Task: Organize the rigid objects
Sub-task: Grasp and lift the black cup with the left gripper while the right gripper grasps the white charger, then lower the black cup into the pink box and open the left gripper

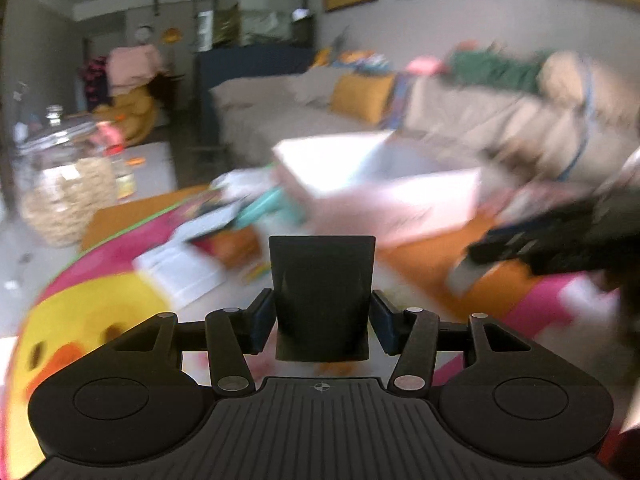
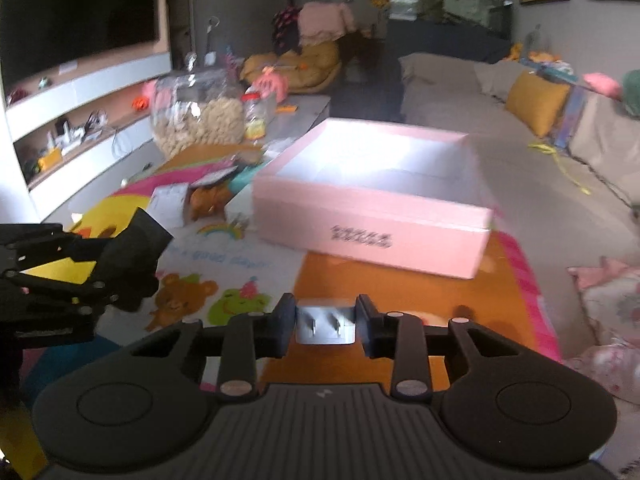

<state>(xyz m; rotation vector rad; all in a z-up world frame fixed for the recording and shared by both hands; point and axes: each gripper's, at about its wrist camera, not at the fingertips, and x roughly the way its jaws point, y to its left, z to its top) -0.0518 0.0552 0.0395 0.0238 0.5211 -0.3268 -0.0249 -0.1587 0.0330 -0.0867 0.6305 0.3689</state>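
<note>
Pink box [image 2: 372, 216] ahead, left tongs [image 1: 322, 312] clamping black block [image 1: 322, 296] (blurred), right tongs [image 2: 325, 322] clamping plug [image 2: 325, 326].

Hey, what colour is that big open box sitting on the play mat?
Pale pink outside, whitish inside; the box shows best in the right wrist view.

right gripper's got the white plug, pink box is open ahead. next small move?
Probably carry the white plug adapter forward and up over the near wall of the pink box. The right gripper is shut on it, prongs facing the camera, and the box interior looks empty. The left gripper holds a black block.
</note>
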